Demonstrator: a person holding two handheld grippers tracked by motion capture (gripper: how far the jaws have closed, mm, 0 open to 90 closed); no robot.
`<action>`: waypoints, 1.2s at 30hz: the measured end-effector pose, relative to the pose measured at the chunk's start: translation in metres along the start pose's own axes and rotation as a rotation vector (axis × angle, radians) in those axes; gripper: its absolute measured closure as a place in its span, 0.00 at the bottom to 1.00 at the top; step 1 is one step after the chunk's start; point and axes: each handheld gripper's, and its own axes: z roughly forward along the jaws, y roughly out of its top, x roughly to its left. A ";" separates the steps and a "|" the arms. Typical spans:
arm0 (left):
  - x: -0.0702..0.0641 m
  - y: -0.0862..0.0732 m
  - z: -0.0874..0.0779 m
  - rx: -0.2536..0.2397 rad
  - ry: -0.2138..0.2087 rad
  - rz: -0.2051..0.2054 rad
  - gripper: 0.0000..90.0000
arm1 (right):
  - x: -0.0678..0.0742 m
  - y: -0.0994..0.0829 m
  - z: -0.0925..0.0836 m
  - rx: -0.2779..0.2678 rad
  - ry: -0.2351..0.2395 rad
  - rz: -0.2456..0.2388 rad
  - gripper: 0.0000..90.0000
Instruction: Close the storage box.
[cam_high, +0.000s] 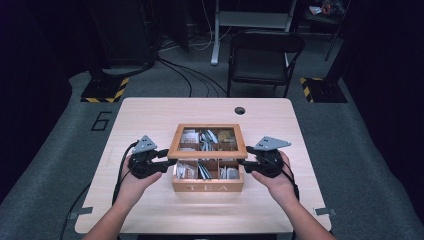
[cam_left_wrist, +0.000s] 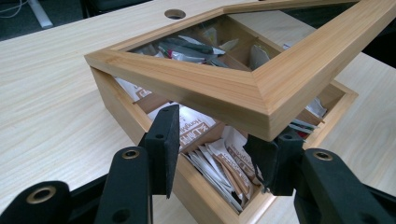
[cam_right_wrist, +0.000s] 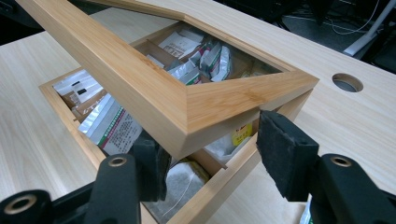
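A wooden box marked TEA (cam_high: 207, 187) stands in the middle of the table, its compartments packed with tea bags (cam_left_wrist: 219, 163). Its glass-paned lid (cam_high: 207, 151) is hinged at the back and tilted partly up. My left gripper (cam_high: 169, 159) reaches in at the lid's front left corner (cam_left_wrist: 266, 116). That corner lies over one jaw, and the other pad (cam_left_wrist: 170, 140) stands clear of the wood. My right gripper (cam_high: 242, 162) is at the front right corner (cam_right_wrist: 187, 121). One of its jaws is tucked under the corner, and the other pad (cam_right_wrist: 285, 154) is beside the lid's edge.
The table (cam_high: 150, 115) has a round cable hole (cam_high: 240, 110) behind the box. Beyond the far edge stand a black folding chair (cam_high: 263, 55) and floor cables (cam_high: 190, 75). Bare tabletop lies to the left, to the right and in front of the box.
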 end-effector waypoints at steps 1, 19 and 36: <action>0.000 -0.001 0.000 -0.001 -0.001 0.003 0.60 | 0.001 -0.002 0.000 -0.002 0.000 0.007 0.50; -0.009 -0.019 0.000 0.014 -0.031 -0.004 0.58 | 0.014 -0.021 0.004 0.021 -0.024 0.030 0.50; -0.014 -0.038 0.003 0.025 -0.045 -0.012 0.58 | 0.023 -0.040 0.007 0.030 0.003 0.062 0.51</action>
